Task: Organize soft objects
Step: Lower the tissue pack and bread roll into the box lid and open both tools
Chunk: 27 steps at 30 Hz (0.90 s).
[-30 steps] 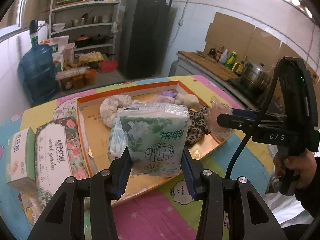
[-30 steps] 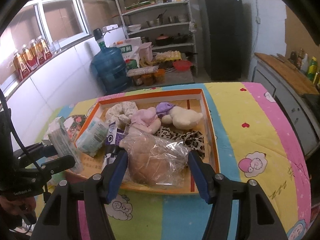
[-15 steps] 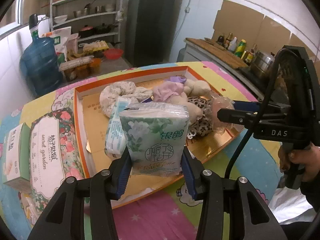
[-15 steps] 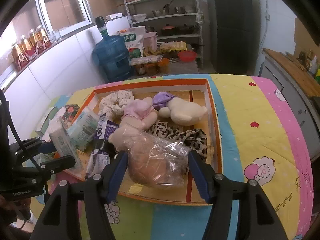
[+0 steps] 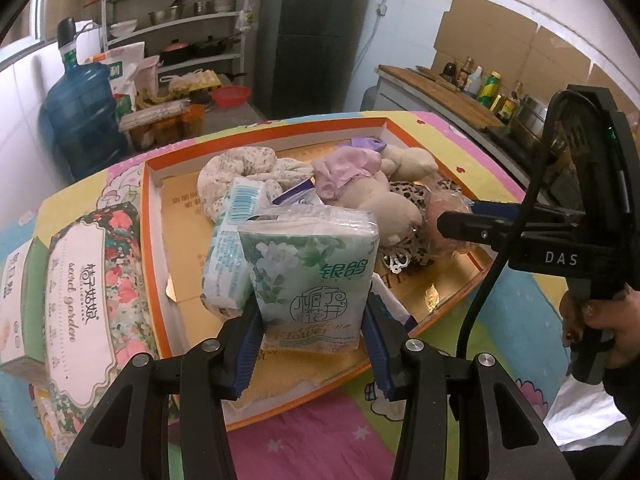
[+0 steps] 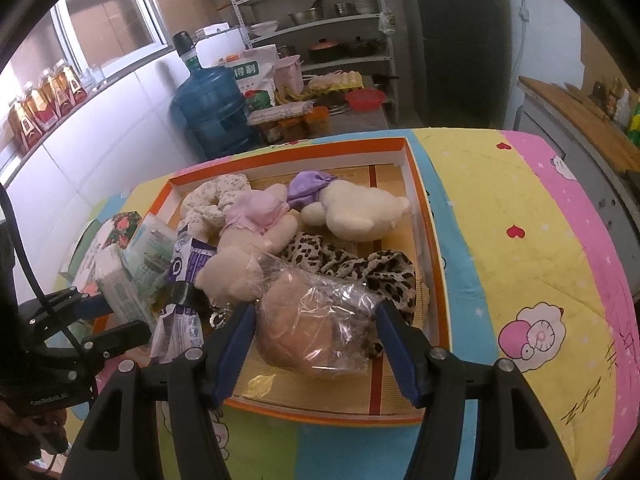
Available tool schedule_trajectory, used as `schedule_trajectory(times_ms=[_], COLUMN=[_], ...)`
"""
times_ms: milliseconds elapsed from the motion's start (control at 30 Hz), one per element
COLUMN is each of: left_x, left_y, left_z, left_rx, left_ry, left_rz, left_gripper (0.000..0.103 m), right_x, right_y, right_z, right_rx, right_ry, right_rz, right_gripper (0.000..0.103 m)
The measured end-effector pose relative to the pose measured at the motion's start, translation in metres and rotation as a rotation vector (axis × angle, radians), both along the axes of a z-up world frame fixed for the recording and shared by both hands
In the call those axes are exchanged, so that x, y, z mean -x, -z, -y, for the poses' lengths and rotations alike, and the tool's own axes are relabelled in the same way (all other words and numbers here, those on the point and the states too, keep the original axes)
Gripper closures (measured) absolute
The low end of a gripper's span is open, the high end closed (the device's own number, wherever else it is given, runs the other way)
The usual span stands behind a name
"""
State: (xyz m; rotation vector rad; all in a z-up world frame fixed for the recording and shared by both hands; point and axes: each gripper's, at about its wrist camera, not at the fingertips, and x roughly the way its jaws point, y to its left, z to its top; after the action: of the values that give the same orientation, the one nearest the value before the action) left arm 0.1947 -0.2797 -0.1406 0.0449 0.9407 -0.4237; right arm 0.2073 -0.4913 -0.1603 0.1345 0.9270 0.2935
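My left gripper is shut on a green tissue pack and holds it upright over the near edge of the orange tray. My right gripper is shut on a pink soft item in a clear plastic bag, held over the tray's near side. In the tray lie a white plush bear, a pink-capped plush, a floral ring cushion, a leopard-print cloth and another tissue pack.
A floral tissue box and a green-and-white box lie left of the tray on the colourful tablecloth. Beyond the table stand a blue water jug, shelves and a dark fridge.
Both grippers have moved forward and lower toward the tray, each still holding its item; the tray contents look larger and closer.
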Motion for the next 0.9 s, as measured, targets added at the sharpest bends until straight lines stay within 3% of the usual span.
schedule_trajectory(times_ms=[233, 467, 900], left_x=[-0.005, -0.003, 0.013], left_y=[0.005, -0.005, -0.027], left_z=[-0.001, -0.006, -0.017], left_rx=[0.026, 0.051, 0.089], left_ry=[-0.006, -0.005, -0.002], left_rz=[-0.016, 0.028, 0.09], left_gripper=[0.053, 0.04, 0.038], right_x=[0.0, 0.001, 0.01], right_y=[0.001, -0.004, -0.021], right_z=[0.0, 0.003, 0.006], right_rx=[0.0, -0.005, -0.02], right_ry=[0.014, 0.038, 0.083], right_rz=[0.0, 0.013, 0.055], right_gripper=[0.039, 0.034, 0.032])
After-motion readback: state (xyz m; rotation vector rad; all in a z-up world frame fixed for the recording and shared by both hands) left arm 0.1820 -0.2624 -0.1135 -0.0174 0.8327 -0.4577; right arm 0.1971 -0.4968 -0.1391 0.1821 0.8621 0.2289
